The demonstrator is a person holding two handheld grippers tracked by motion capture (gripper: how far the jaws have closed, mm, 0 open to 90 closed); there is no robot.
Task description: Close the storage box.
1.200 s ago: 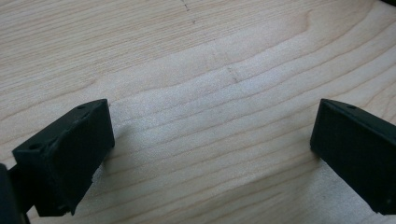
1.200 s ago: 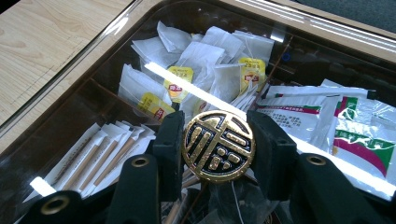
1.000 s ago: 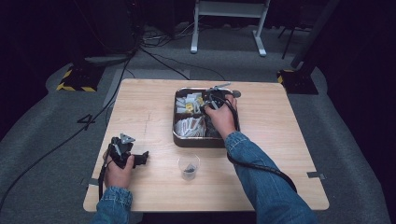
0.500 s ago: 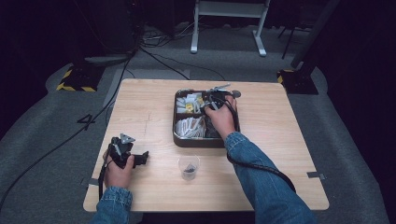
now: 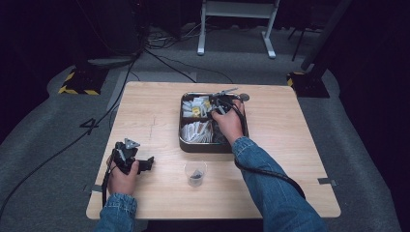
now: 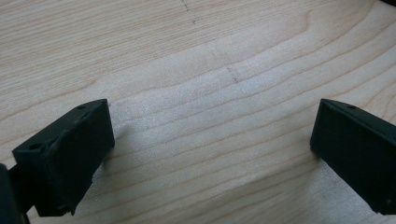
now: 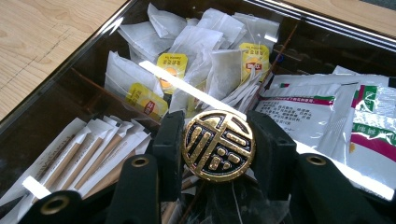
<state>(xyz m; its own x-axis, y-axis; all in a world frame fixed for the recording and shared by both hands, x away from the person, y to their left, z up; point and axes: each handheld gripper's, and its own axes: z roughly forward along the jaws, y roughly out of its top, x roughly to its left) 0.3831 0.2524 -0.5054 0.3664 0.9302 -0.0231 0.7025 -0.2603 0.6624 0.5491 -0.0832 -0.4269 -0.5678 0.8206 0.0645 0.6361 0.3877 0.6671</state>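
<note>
While our right gripper (image 7: 218, 140) clamps a round gold-and-black knob (image 7: 218, 145) over the tray (image 5: 183, 126), its stem hidden below, our left gripper (image 6: 212, 140) gapes empty, well apart from the tray.

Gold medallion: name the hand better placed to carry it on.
Right. Its claw is shut on the gold medallion over the tray; the left claw rests open on bare table.
</note>
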